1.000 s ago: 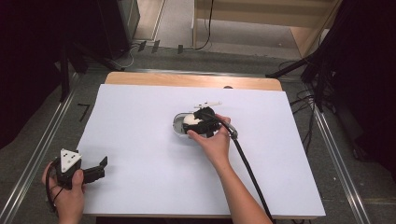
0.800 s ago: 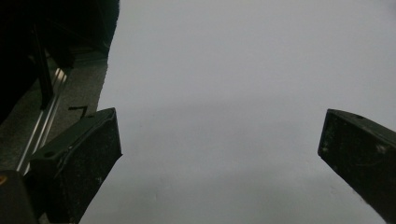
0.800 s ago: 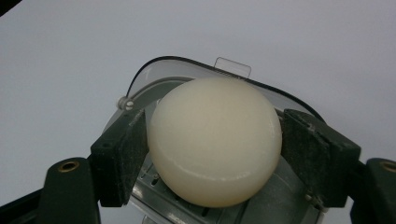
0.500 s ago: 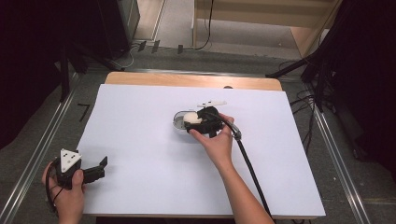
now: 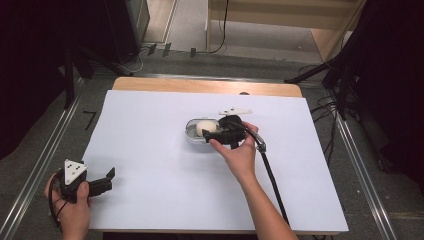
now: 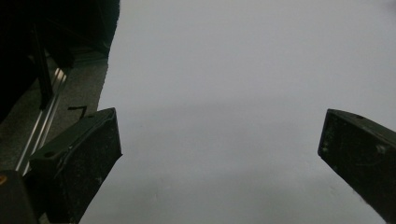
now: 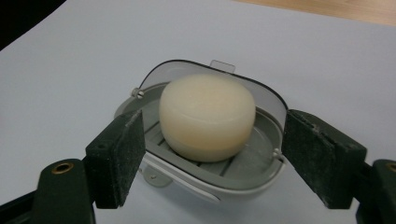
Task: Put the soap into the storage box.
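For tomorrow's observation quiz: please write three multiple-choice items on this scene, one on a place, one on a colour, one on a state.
1. Where is the soap bar?
A in the grey soap dish
B on the bare sheet
C on the floor

2. What colour is the soap bar?
A green
B cream
C red

3. How do the left tongs stand?
A clamped on the soap
B open, with nothing between them
C clamped on a cable

Key: 1 A, it sits on the dish's slats; 2 B, pale cream all round; 3 B, jaws wide apart over the white sheet.

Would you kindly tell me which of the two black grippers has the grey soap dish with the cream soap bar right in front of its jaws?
The right gripper, at mid-table: the grey soap dish with the cream soap bar sits just beyond its parted jaws. The left gripper, near the table's corner, faces only bare white table.
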A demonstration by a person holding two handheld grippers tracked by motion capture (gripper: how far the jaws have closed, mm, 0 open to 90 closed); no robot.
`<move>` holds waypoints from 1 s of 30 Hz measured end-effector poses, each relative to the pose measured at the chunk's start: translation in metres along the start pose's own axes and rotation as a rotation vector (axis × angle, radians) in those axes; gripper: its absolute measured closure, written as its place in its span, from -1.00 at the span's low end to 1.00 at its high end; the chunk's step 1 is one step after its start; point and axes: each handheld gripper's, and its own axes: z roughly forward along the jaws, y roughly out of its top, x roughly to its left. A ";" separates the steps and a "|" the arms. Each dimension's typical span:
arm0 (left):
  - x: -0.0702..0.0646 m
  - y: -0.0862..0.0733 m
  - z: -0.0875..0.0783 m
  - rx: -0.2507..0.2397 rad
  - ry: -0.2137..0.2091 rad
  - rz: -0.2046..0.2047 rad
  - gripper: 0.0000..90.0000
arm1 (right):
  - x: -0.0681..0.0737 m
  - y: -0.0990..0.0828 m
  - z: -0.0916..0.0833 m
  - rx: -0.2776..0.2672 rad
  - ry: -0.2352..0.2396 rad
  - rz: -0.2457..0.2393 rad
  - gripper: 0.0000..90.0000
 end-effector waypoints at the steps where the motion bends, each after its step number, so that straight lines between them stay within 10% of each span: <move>1: 0.000 0.000 0.000 0.001 0.002 0.001 -1.00 | -0.002 -0.001 -0.002 -0.008 -0.001 0.002 -0.52; 30: -0.001 0.000 0.000 0.004 0.003 0.008 -1.00 | -0.065 -0.059 -0.049 -0.025 -0.056 0.070 -0.63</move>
